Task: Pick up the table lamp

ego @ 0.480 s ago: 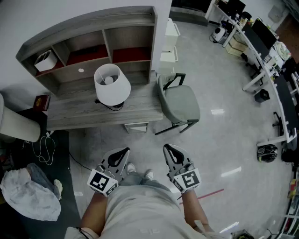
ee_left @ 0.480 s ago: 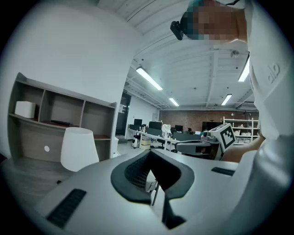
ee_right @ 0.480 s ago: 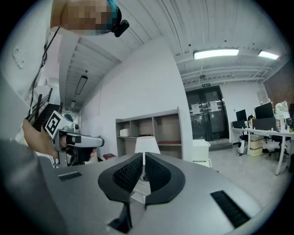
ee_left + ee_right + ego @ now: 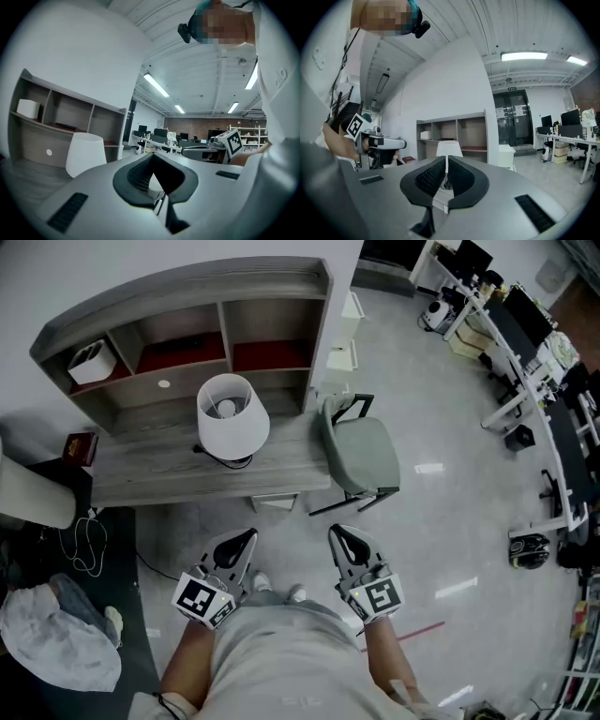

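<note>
The table lamp (image 4: pixel 232 418), with a white shade and a dark base, stands upright on the grey wooden desk (image 4: pixel 159 474), ahead of me and slightly left. Both grippers are held low in front of my body, well short of the desk. My left gripper (image 4: pixel 247 538) is shut with nothing in it, and so is my right gripper (image 4: pixel 337 535). The left gripper view shows the lamp (image 4: pixel 86 153) to the left of the shut left gripper (image 4: pixel 153 159). In the right gripper view the lamp (image 4: pixel 449 149) stands far off, just above the shut right gripper (image 4: pixel 446 165).
A grey shelf unit (image 4: pixel 187 301) rises at the desk's back, with a white box (image 4: pixel 92 362) in its left compartment. A grey chair (image 4: pixel 364 451) stands at the desk's right end. A dark red box (image 4: pixel 82 444), a cable (image 4: pixel 89 545) and a bundle (image 4: pixel 52 634) lie left. Office desks (image 4: pixel 525 334) stand far right.
The head view has shifted slightly, so the desk and lamp sit a little lower and to the right. Both grippers stay shut at about the same place.
</note>
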`<state>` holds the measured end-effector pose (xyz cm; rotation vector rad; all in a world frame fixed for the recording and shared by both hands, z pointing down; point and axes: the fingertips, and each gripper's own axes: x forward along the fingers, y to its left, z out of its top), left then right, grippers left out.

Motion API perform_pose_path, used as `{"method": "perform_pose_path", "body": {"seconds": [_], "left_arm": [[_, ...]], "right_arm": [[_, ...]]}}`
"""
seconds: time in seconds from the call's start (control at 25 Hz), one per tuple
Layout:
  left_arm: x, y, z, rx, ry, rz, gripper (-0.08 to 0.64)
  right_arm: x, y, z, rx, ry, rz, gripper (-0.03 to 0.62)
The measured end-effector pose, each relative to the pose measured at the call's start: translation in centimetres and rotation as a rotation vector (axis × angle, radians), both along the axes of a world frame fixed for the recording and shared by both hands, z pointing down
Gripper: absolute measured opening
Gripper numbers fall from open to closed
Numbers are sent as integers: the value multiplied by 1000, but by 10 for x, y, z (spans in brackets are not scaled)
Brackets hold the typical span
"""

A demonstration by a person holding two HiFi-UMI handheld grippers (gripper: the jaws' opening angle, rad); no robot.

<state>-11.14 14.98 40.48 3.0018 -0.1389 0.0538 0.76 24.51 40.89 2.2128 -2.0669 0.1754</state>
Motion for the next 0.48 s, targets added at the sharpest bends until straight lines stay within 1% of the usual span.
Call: {"method": "perform_pose_path", "body": {"seconds": [0.12,0.24,0.48], "left_arm": [[-5,-27,7,-31,10,-47,12],[-9,-53,14,-43,7,-49,12],[-18,-101,34,-38,-14,-86,12]], "right_arm": [[0,-16,-1,15,-9,17,44],[1,-37,-1,33,-8,33,44],[2,-80,1,5,28,20,44]]}}
